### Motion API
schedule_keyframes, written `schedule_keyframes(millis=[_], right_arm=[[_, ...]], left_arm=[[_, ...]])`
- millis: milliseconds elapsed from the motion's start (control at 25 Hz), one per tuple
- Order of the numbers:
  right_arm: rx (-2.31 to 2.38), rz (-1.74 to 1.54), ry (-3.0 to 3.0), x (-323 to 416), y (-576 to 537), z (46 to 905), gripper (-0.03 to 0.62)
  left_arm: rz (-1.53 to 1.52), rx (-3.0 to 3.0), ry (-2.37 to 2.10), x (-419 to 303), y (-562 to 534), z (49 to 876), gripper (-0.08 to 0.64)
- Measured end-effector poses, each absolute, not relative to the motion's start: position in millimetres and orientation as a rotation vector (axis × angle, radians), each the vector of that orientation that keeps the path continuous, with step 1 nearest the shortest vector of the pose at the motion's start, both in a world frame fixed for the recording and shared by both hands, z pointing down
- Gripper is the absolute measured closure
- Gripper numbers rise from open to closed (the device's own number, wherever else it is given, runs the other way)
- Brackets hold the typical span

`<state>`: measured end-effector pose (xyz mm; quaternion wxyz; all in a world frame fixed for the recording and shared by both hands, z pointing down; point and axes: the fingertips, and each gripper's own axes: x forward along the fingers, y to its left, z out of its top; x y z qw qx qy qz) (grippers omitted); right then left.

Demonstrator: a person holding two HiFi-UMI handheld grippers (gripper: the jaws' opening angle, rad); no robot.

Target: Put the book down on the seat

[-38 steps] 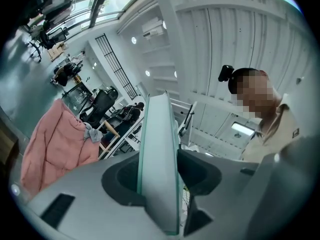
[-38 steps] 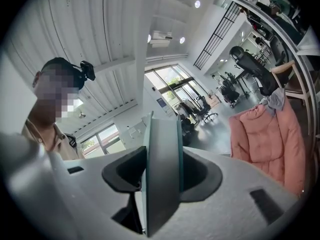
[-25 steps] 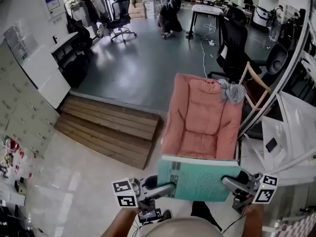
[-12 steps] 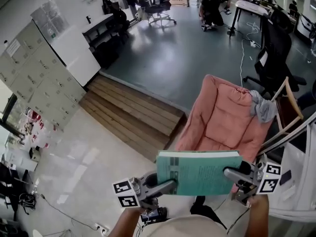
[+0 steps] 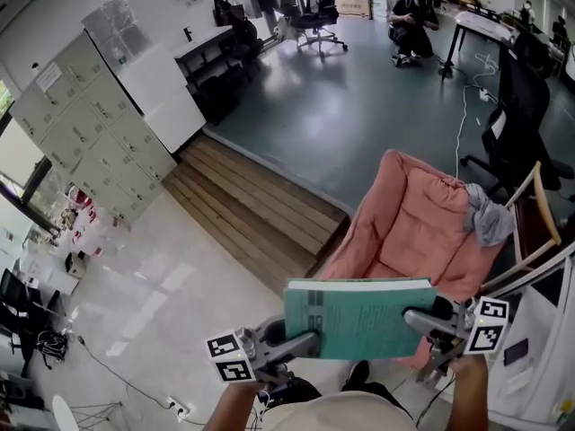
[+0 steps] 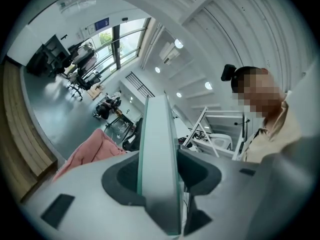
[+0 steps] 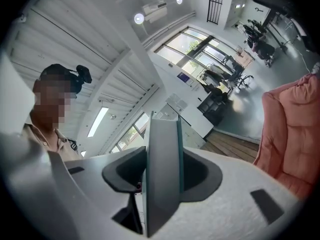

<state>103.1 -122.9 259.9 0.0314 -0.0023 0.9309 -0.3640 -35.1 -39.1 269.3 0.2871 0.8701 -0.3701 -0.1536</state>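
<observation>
Head view shows the teal book (image 5: 359, 320) held flat in the air in front of us, just at the near edge of the pink cushioned chair (image 5: 404, 232), not yet on its seat. We hold it from both sides: the left gripper (image 5: 304, 343) pinches the left edge and the right gripper (image 5: 420, 320) pinches the right edge. In each gripper view the book's edge sits right between the two jaws, and the jaws press on it from both sides. The seat looks soft and deep, so we think the best way is to move both grippers forward together, over the low middle of the cushion. We should hold the book level, so one side does not dip and slip out. Then we go down slowly until the book rests on the cushion, and only then let go with both grippers at once. A gray cloth (image 5: 487, 219) hangs on the far right corner of the chair back, and we should steer clear of it.
</observation>
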Motion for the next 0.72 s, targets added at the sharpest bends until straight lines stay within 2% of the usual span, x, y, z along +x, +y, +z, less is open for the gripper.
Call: schedule_keyframes(millis=[400, 720], right_arm=[[-0.037, -1.224, 2.89, 65.6, -133.1, 296.0, 0.408], [-0.138, -1.203, 2.901, 31.1, -153.2, 289.8, 0.41]], left_arm=[[-0.439, 2.235, -0.969, -71.0, -46.2, 311.5, 0.374], [-0.464, 2.26, -0.899, -110.5, -75.0, 310.3, 0.374]])
